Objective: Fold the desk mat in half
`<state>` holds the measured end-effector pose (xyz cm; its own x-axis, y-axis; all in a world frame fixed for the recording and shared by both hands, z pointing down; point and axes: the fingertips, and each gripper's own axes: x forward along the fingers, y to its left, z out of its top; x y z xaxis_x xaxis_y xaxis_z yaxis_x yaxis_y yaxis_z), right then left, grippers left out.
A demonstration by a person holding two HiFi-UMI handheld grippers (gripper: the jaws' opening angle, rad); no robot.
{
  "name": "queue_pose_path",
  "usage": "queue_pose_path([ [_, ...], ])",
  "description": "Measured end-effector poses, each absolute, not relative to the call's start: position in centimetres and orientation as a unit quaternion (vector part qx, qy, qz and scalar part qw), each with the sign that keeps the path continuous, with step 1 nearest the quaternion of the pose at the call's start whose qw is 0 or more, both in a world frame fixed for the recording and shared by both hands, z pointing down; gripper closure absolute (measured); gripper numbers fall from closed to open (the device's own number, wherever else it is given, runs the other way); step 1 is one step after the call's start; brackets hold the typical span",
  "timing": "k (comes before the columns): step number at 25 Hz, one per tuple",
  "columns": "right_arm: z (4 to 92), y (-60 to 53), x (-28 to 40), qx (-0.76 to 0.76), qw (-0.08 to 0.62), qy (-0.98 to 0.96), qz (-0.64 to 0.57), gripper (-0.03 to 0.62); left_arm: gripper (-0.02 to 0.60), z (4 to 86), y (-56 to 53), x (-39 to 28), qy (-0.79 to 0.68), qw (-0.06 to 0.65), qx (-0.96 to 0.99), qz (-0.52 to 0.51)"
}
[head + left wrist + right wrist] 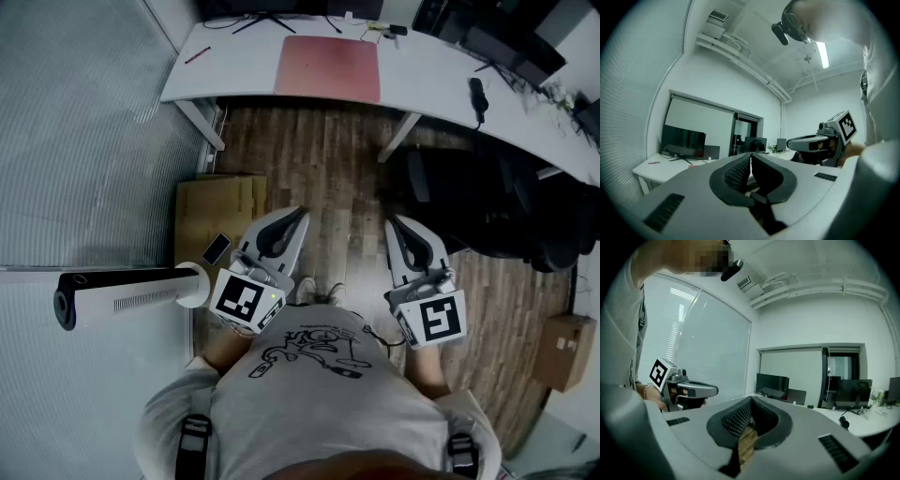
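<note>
Close to the person's body, the left gripper (pixel 300 217) and right gripper (pixel 395 224) hang side by side over open wooden floor (pixel 328 159), each with its fingers (pixel 735 172) closed tip to tip on nothing. A cardboard box (pixel 220 208) flanks the left, a dark chair (pixel 511 211) the right. Well ahead, the red desk mat (pixel 328 67) lies flat on the white surface (pixel 234 61), its near edge by the surface's front edge.

Matt desk mat (pixel 328 67), smooth white desk (pixel 234 67), wood-plank floor (pixel 328 159)
</note>
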<state>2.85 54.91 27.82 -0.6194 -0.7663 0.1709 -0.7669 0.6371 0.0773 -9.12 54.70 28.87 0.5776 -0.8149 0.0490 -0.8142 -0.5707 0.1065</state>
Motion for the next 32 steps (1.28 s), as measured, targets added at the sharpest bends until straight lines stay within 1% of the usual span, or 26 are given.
queue_pose_path([
  [5,27.7,55.3,0.6,0.435,0.080,-0.897,0.001,0.588,0.552,29.2,55.3,-12.0,-0.462,0.055,0.885,-0.003],
  [13,28.9,53.6,-1.6,0.434,0.095,-0.896,0.009,0.588,0.552,30.0,53.7,-14.4,-0.464,0.067,0.883,-0.005],
  [20,29.3,49.1,-1.2,0.425,0.090,-0.900,0.012,0.588,0.552,30.1,49.2,-13.6,-0.470,0.067,0.880,-0.009],
  [32,28.0,37.7,3.2,0.423,0.083,-0.902,0.003,0.588,0.552,28.6,37.4,-9.3,-0.475,0.057,0.878,-0.008],
])
